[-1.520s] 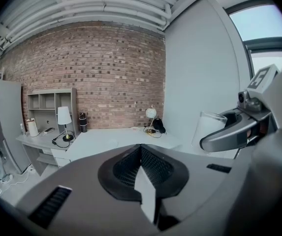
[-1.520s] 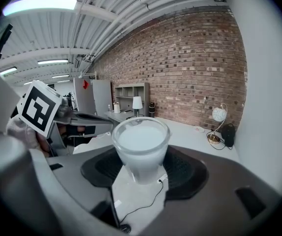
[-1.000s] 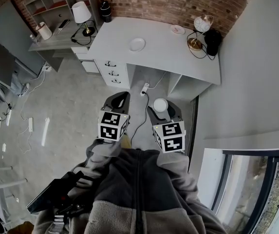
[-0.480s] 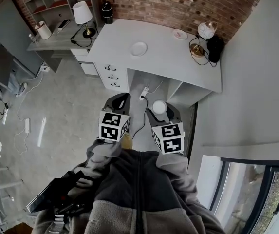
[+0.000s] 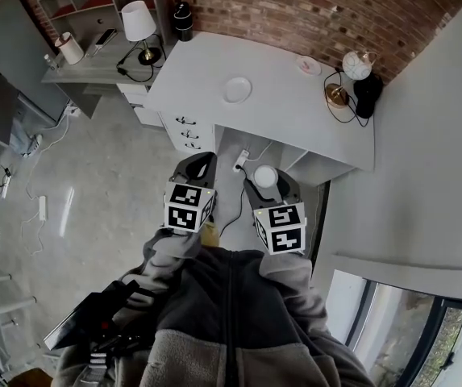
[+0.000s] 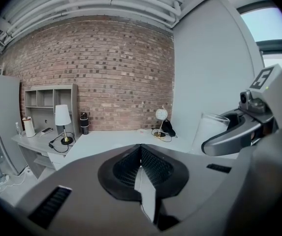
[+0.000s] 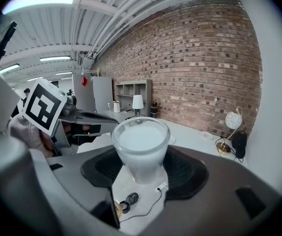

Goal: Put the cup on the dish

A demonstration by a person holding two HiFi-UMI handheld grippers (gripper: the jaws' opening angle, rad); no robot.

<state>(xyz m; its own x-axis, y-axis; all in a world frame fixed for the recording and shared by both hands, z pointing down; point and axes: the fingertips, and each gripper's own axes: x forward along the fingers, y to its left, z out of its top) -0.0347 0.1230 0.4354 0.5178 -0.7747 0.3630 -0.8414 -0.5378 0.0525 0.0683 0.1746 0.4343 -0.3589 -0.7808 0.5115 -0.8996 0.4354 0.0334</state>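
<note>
My right gripper [image 5: 265, 179] is shut on a frosted white cup [image 5: 264, 174], held upright above the floor. In the right gripper view the cup [image 7: 141, 149] stands between the dark pads [image 7: 187, 173], mouth up. A white dish [image 5: 236, 89] lies near the middle of the grey desk [image 5: 295, 111], well ahead of both grippers. The left gripper [image 5: 196, 166] hangs beside the right one, its jaws meeting with nothing between them [image 6: 141, 163]. From the left gripper view the cup [image 6: 210, 129] shows at the right.
A small pink dish [image 5: 308, 65], a globe lamp [image 5: 357, 64] and a black object stand at the desk's far right. A table lamp [image 5: 137, 21] and a black bottle [image 5: 183, 20] are at the left. A power strip [image 5: 240, 159] and cables lie on the floor under the desk.
The desk and dish have drifted right and slightly down in the head view as the person moves. Both grippers keep their places, the cup still held.
</note>
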